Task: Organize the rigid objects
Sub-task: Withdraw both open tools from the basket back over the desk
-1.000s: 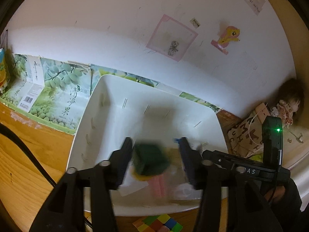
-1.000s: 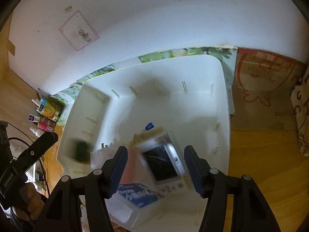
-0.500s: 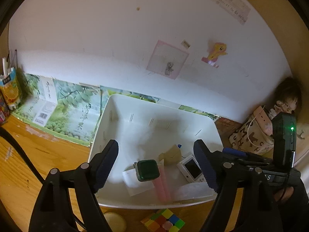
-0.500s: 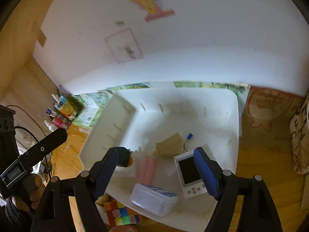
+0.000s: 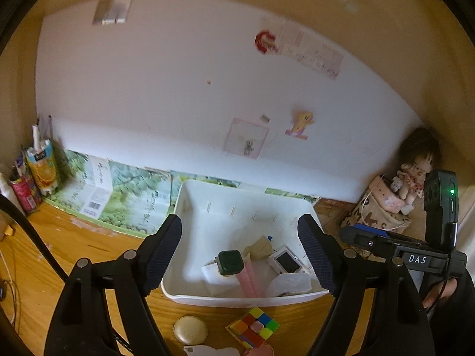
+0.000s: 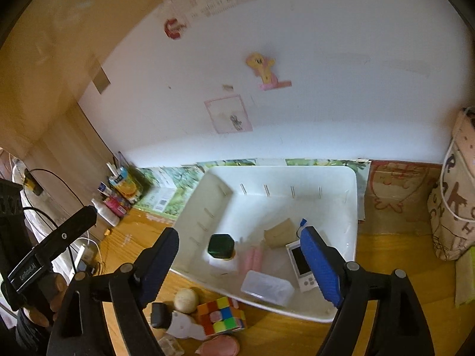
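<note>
While both grippers hang over the desk with fingers spread wide and nothing in them, left gripper [image 5: 243, 255] and right gripper [image 6: 242, 262], the white bin [image 6: 351, 207] sits against the desk's back edge. Inside near its front wall: a dark green square-capped bottle [image 6: 220, 244] standing upright, pink sticks [image 6: 254, 259] lying front to back, a white handheld game console [image 6: 299, 262] with its long axis also front to back, screen up. A Rubik's cube [image 6: 222, 314] rests on the desk just in front of the bin.
</note>
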{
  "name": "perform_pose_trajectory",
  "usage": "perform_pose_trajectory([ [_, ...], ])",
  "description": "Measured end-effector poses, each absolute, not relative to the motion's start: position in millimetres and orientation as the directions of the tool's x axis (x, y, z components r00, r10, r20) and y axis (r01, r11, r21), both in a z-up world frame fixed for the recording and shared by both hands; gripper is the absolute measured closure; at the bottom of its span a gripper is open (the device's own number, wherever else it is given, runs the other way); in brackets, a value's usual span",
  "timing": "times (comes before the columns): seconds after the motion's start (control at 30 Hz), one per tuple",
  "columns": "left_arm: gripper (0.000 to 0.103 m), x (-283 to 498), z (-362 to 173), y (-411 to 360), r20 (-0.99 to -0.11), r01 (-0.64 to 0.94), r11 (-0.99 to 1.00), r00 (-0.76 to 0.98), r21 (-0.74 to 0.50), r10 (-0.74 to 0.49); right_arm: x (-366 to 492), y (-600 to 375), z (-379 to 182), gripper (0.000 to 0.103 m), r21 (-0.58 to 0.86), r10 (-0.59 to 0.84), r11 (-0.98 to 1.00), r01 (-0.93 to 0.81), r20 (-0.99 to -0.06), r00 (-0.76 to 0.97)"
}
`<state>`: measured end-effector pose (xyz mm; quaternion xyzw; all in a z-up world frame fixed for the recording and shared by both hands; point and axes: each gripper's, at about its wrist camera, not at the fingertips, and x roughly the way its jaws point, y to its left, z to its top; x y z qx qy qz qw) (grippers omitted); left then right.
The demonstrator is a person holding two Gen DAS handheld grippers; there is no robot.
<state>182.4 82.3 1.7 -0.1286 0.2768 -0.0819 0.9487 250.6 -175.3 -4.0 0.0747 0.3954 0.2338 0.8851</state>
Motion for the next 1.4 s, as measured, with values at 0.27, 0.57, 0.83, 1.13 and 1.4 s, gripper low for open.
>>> perform_pose_trajectory([
  [0.27,0.020,131.0,21.4,91.2,-0.470,0.096,0.955,0.854,-0.282,-0.225,195.2,-169.7,15.3,0.018,0.294,0.461,0.886,-0.358,-0.630,0.625],
  [0.57,0.020,78.6,21.6,95.7,-0.495,0.131,0.967,0.839,-0.219,-0.226,134.0,-160.2,16.5,0.018,0.283,0.431,0.902,-0.325,-0.562,0.706],
  [0.83,0.020,65.5,12.1,96.0,-0.548,0.131,0.979,0.813,-0.157,-0.197,101.5,-152.6,7.0,0.018,0.277,0.408,0.912,-0.302,-0.539,0.737],
  [1.13,0.020,77.7,-2.8,112.0,-0.620,0.139,0.977,0.757,-0.160,-0.209,76.7,-141.9,-11.6,0.018,0.312,0.386,0.913,-0.261,-0.464,0.797],
  [1.4,0.020,96.3,-12.8,134.7,-0.685,0.200,0.968,0.684,-0.154,-0.251,59.2,-119.0,-36.4,0.018,0.318,0.327,0.929,-0.188,-0.470,0.820],
])
